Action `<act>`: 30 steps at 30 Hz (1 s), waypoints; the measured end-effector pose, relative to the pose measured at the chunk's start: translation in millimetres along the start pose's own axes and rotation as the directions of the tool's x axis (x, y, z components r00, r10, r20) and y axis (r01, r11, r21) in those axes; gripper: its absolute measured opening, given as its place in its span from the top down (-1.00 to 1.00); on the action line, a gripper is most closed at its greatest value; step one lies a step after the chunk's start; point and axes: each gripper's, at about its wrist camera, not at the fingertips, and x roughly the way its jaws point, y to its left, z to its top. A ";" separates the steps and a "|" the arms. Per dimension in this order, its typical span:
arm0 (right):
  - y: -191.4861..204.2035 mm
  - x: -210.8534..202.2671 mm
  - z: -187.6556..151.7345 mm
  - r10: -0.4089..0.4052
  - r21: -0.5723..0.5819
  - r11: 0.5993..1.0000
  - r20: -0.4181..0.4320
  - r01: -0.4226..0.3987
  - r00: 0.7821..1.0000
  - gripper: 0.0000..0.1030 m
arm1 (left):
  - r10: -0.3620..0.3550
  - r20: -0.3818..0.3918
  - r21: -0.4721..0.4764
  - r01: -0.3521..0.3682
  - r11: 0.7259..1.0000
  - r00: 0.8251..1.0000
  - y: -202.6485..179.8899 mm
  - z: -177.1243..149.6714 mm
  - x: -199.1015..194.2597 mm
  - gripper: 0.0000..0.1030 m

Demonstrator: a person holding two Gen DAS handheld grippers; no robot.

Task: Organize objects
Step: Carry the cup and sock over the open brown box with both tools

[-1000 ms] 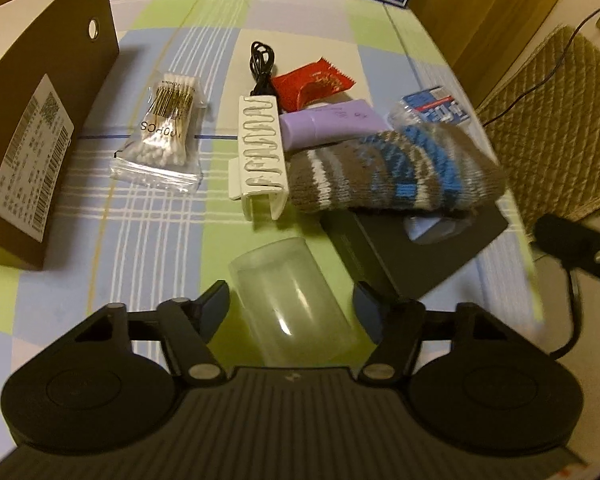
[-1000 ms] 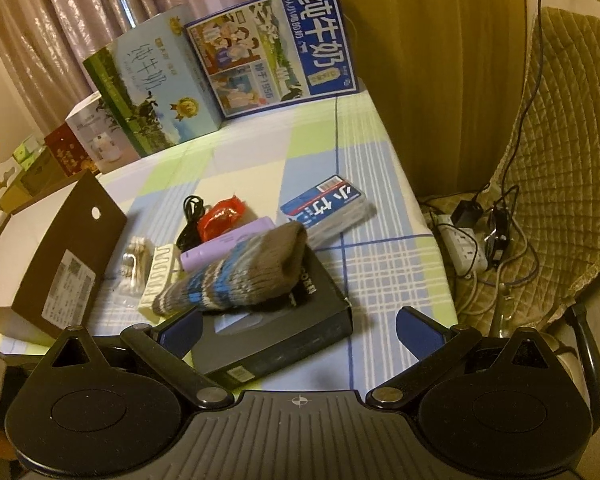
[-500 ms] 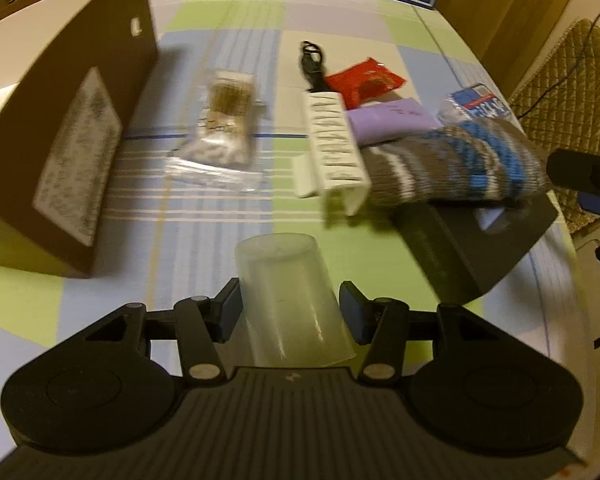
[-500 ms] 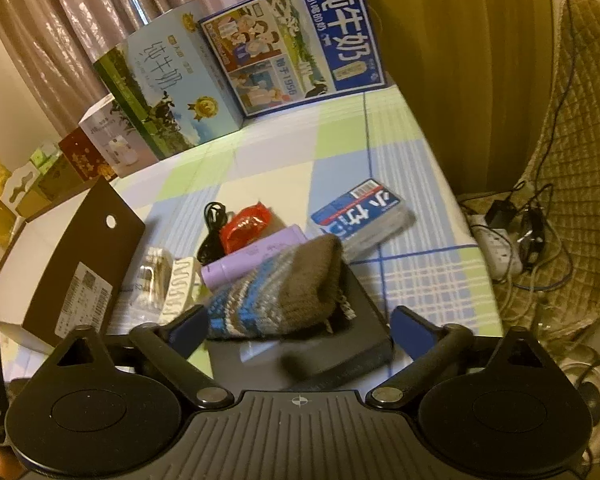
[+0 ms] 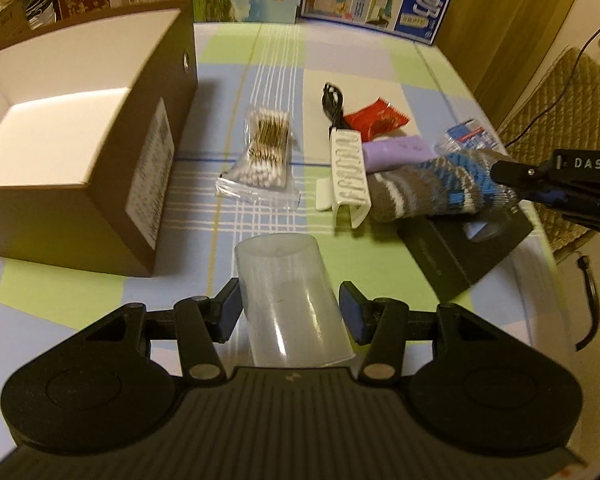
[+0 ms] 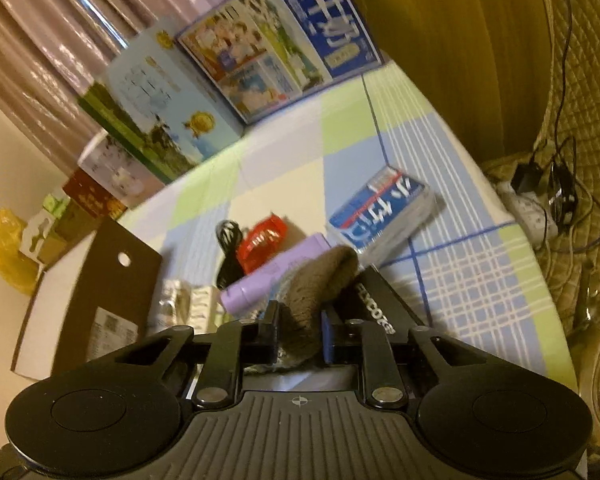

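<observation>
checked table (image 5: 340,56), empty-looking box (image 5: 80,152)

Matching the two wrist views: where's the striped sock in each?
Left wrist: striped sock right of centre, lying partly on the black box, right tongs at its far end.
Right wrist: striped sock at bottom centre, pinched between the tongs.
Shared landmark: purple tube beside the sock.
</observation>
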 end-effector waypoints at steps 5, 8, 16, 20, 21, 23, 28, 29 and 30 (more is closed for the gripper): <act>27.2 -26.9 -1.2 0.011 -0.059 0.998 0.069 -0.007 0.998 0.73 | -0.041 0.045 0.005 0.040 0.999 0.998 11.4 4.4 -29.0 0.08; 45.9 -43.0 -4.2 0.021 -0.074 0.997 0.106 -0.013 0.994 0.73 | -0.065 0.072 0.026 0.063 0.998 0.995 19.8 8.2 -46.7 0.08; 114.1 -79.3 -17.8 0.050 -0.095 0.995 0.215 -0.030 0.975 0.73 | -0.133 0.131 0.064 0.126 0.990 0.982 64.4 23.2 -81.7 0.08; 156.5 -80.5 -21.9 0.093 -0.117 0.991 0.240 -0.066 0.966 0.73 | -0.140 0.154 0.073 0.130 0.989 0.978 97.2 32.7 -96.3 0.08; 166.8 -79.4 -23.1 0.107 -0.127 0.989 0.242 -0.078 0.964 0.73 | -0.139 0.159 0.074 0.128 0.989 0.978 104.7 35.4 -98.9 0.08; 189.9 -74.3 -24.5 0.141 -0.148 0.983 0.245 -0.107 0.959 0.73 | -0.133 0.173 0.076 0.122 0.990 0.976 121.7 41.3 -105.2 0.08; 243.2 -51.4 -26.2 0.226 -0.203 0.962 0.223 -0.182 0.948 0.73 | -0.104 0.206 0.058 0.093 0.994 0.973 165.7 53.2 -117.2 0.08; 253.9 -43.9 -27.1 0.239 -0.216 0.957 0.213 -0.192 0.947 0.73 | -0.096 0.210 0.052 0.087 0.995 0.973 174.7 55.2 -118.6 0.08; 263.8 -36.7 -27.7 0.248 -0.228 0.953 0.204 -0.201 0.947 0.73 | -0.085 0.212 0.045 0.077 0.996 0.973 184.4 58.0 -119.5 0.08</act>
